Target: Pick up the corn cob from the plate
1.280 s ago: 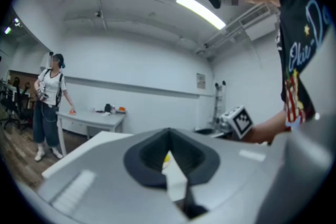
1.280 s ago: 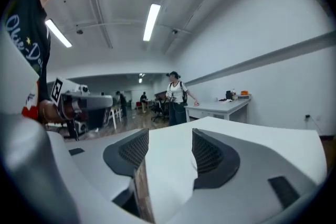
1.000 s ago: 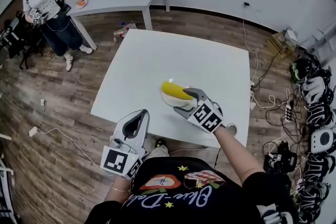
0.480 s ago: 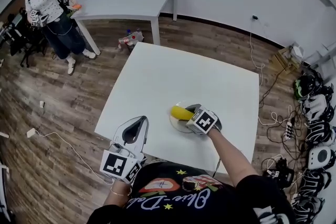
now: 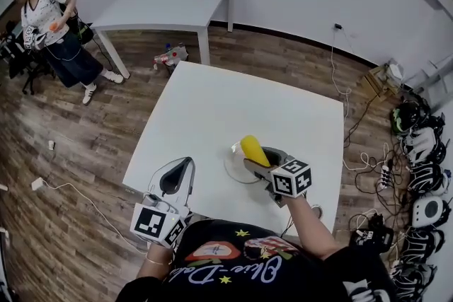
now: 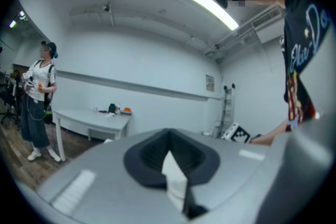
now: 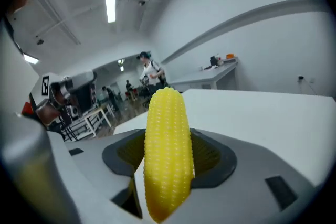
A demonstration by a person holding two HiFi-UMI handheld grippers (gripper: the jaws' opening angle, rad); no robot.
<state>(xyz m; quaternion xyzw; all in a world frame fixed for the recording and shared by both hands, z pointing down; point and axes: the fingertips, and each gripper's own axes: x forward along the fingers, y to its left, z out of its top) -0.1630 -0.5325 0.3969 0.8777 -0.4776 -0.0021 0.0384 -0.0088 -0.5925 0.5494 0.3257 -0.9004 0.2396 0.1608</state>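
Note:
The yellow corn cob (image 5: 250,149) is clamped in my right gripper (image 5: 259,159), which is shut on it, and it tilts up just over the pale round plate (image 5: 232,169) near the front of the white table (image 5: 212,102). In the right gripper view the corn cob (image 7: 167,149) stands lengthwise between the dark pads (image 7: 215,160) of the right gripper (image 7: 168,176). My left gripper (image 5: 178,170) hovers at the table's front left edge, shut with nothing in it. The left gripper view shows the left gripper (image 6: 170,162) pointing up into the room.
A second white table (image 5: 170,0) with small items stands at the back. A person (image 5: 44,18) stands at far left. Bottles (image 5: 170,53) lie on the wood floor. Cables and helmets (image 5: 417,145) crowd the right side.
My right gripper has pulled back toward me with the corn cob, tipping its far end up off the plate. The left gripper has barely moved. The person at the back has shifted left.

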